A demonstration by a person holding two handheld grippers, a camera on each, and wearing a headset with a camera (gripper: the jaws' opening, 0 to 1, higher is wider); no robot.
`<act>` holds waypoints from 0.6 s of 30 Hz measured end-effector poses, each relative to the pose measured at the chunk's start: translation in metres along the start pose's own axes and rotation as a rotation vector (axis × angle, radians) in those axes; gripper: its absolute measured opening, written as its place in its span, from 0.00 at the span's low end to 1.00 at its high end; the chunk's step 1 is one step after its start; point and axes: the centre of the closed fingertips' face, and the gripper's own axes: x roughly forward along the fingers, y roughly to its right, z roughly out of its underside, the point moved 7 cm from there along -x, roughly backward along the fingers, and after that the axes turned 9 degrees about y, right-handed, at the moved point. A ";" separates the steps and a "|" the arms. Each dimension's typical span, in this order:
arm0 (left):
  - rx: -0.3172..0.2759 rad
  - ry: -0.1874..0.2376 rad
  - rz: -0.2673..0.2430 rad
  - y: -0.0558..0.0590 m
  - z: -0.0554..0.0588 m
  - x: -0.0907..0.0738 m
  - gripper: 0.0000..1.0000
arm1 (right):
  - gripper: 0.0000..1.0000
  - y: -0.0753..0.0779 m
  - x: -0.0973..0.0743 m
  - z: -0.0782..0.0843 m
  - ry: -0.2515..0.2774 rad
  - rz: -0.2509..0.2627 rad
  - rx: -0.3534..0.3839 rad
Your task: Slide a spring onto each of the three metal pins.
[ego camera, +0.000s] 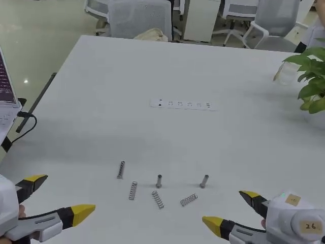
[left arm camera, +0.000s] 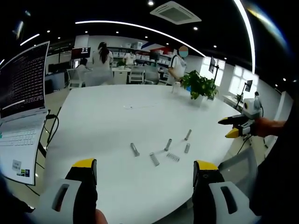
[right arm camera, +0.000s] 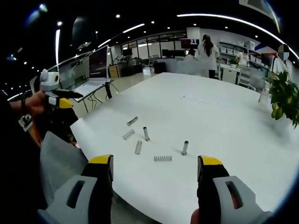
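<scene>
Nothing done: three coiled steel springs lie loose beside short metal pins; my left gripper and right gripper jaws apart, empty.

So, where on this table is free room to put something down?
The widest bare patch lies between the socket strip and the pins. The far part of the table, toward the chairs, is bare too. Crowded: the near edge, where pins and springs lie close together.

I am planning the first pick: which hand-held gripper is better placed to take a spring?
Probably the right hand-held gripper: open, and the rightmost spring lies just ahead of its jaws. The left hand-held gripper is farther from any spring.
</scene>
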 end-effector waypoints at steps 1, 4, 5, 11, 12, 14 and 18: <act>0.001 -0.001 0.000 0.000 0.000 0.000 0.82 | 0.72 0.000 0.000 0.000 0.000 -0.001 -0.001; 0.002 0.000 0.002 0.001 -0.001 0.000 0.82 | 0.72 -0.001 0.000 0.000 -0.002 -0.001 -0.001; 0.002 -0.001 0.002 0.001 0.000 0.000 0.82 | 0.72 -0.002 0.000 -0.001 -0.001 -0.003 -0.001; -0.001 -0.005 0.003 0.001 0.001 -0.001 0.81 | 0.72 -0.003 -0.001 0.000 -0.004 -0.005 0.000; -0.002 -0.005 0.003 0.001 0.001 -0.001 0.81 | 0.72 -0.003 -0.001 0.000 -0.005 -0.005 -0.001; -0.001 -0.006 0.003 0.001 0.001 -0.001 0.81 | 0.72 -0.003 -0.001 0.000 -0.006 -0.006 -0.001; -0.001 -0.007 0.003 0.000 0.000 -0.001 0.81 | 0.72 -0.004 0.000 0.001 -0.007 -0.008 -0.001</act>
